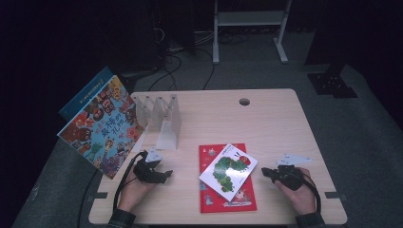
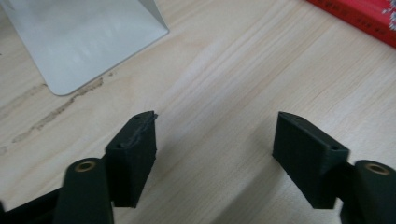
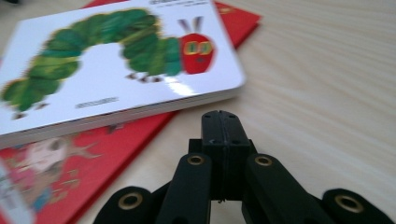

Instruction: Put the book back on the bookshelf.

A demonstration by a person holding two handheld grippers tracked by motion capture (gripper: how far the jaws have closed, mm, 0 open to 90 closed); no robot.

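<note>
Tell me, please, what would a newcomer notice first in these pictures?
Probably the white caterpillar book, lying askew on a red book at the table's near middle. Next, the big colourful picture book leaning against the white rack at the table's left edge. The left gripper stands open and empty; the right gripper is shut beside the books.

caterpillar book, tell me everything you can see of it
The caterpillar book is a thick, white, glossy board book with rounded corners; its cover shows a green caterpillar with a red head. It lies flat and closed, askew on top of a larger red book, one corner overhanging toward the table. The right gripper, jaws shut, sits just beside its edge without touching it.
</note>
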